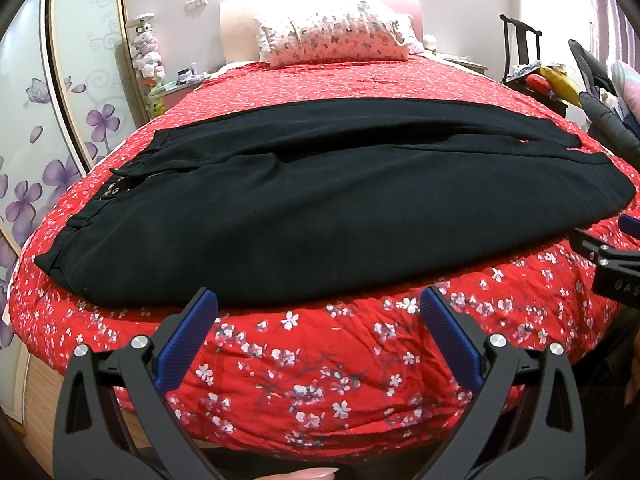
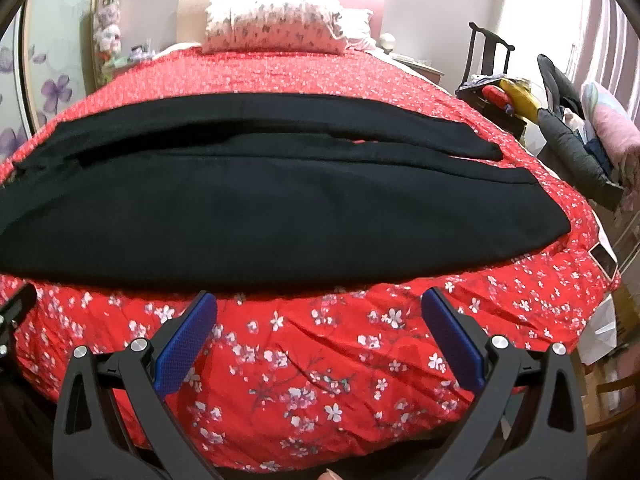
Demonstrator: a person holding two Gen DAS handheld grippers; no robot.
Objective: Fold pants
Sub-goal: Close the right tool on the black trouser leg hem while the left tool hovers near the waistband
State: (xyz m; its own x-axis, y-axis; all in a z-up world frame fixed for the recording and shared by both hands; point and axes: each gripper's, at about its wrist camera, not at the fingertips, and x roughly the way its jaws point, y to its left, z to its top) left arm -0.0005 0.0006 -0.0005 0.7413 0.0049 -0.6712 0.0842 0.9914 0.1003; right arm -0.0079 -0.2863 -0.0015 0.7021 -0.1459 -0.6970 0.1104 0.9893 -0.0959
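Across the red floral bedspread [image 1: 320, 360] a pair of black pants [image 1: 280, 200] lies flat, its long axis running side to side, parallel to the near edge of the bed. The waistband sits toward the left end and the leg hems toward the right end, with one leg lying just behind the other. A flowered pillow [image 1: 332, 36] rests beyond the pants at the head of the bed.

Both tongs hover on the near side of the pants, above the bedspread, touching nothing. The left gripper [image 1: 320, 312] has its blue pads spread wide and empty, aimed at the pants' near long edge, closer to the waistband. The right gripper [image 2: 320, 312] is likewise spread wide and empty, facing the same edge nearer the hems. The pants lie straight ahead of both, so each hand looks placed for its own end; folding has not visibly started lengthwise.
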